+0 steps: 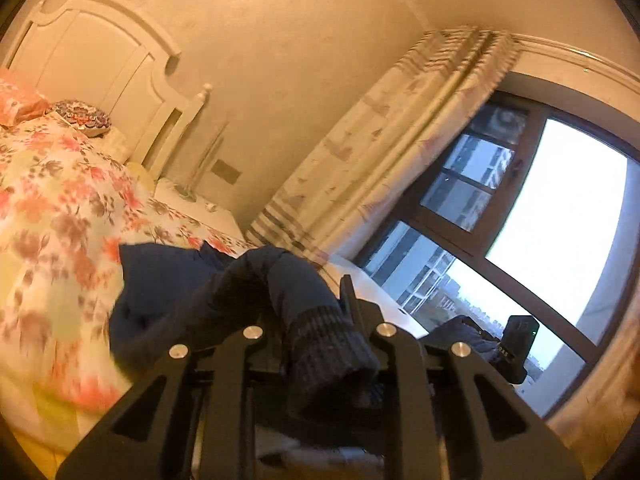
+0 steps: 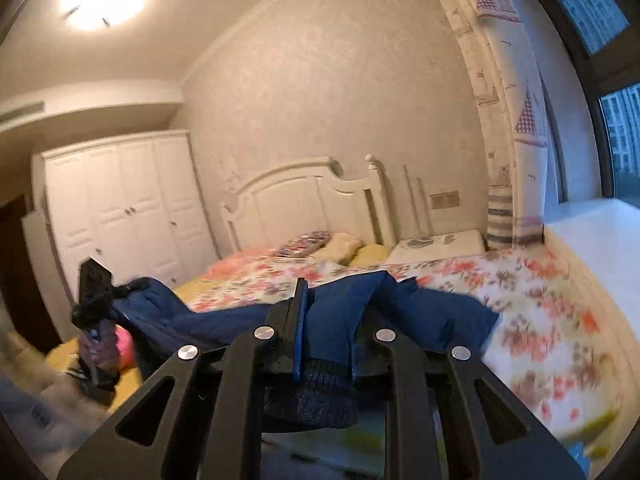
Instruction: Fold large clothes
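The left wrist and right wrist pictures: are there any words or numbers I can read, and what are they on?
No text can be read for sure.
Other gripper seen in the left wrist view: a tiny white marking on its body, too small to read.
Wall plate beside the headboard: too blurred to tell if it bears any text.
Navy garment, curtain, floral bedspread: patterns only, no words.

Open floral bedspread (image 2: 532,300) at right of the right wrist view offers free passage. The navy garment (image 2: 224,320) spans centre frame, blocking the middle. Headboard (image 2: 296,200) and bedside table (image 2: 440,246) close the far end; window ledge (image 2: 600,236) bounds the right edge; wardrobe (image 2: 124,208) stands at left.
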Tool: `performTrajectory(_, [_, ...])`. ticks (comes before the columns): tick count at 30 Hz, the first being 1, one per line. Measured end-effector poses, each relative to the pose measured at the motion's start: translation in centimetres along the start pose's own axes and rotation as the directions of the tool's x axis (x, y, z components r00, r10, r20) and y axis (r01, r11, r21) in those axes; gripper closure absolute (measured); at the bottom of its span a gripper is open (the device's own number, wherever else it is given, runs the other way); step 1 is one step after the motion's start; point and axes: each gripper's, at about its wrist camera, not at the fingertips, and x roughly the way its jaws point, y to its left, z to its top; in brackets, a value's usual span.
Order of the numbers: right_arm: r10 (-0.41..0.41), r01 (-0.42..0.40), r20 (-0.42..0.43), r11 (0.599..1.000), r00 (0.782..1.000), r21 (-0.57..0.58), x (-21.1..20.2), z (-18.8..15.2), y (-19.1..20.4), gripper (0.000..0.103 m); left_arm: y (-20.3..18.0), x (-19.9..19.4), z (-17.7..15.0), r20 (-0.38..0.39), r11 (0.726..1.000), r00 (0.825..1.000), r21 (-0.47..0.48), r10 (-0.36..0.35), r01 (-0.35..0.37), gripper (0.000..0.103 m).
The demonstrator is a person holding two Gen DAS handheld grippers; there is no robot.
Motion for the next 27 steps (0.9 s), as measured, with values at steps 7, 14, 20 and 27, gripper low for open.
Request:
performTrajectory(7, [-0.177, 0.220, -0.225, 0.958, 0.958, 0.182, 16.3, 2.1, -11.1, 0.074, 11.2, 14.4, 4.9, -0.151, 0.935, 0.966, -0.257, 0.209, -0.242, 0.020])
performTrajectory(14, [-0.275, 0.367, -0.288, 0.865, 0.917, 0.341, 17.7, -3.7, -19.3, 0.023, 20.3, 13.1, 3.7, -0.137, 0.802, 0.900, -0.412, 0.414, -0.432, 0.018])
performTrajectory(20, [-0.314, 0.385, -0.371, 0.913, 0.874, 0.134, 18.3, -5.4, -19.5, 0.023, 18.7, 15.9, 2.4, -0.275, 0.868, 0.858, -0.128, 0.433, -0.479, 0.015])
performTrajectory(27, [-0.242, 0.282, -0.459, 0.959, 0.855, 0.019, 23.4, -5.0, -19.2, 0.023, 16.6, 21.5, 1.4, -0.355, 0.891, 0.821, 0.103, 0.448, -0.442, 0.010])
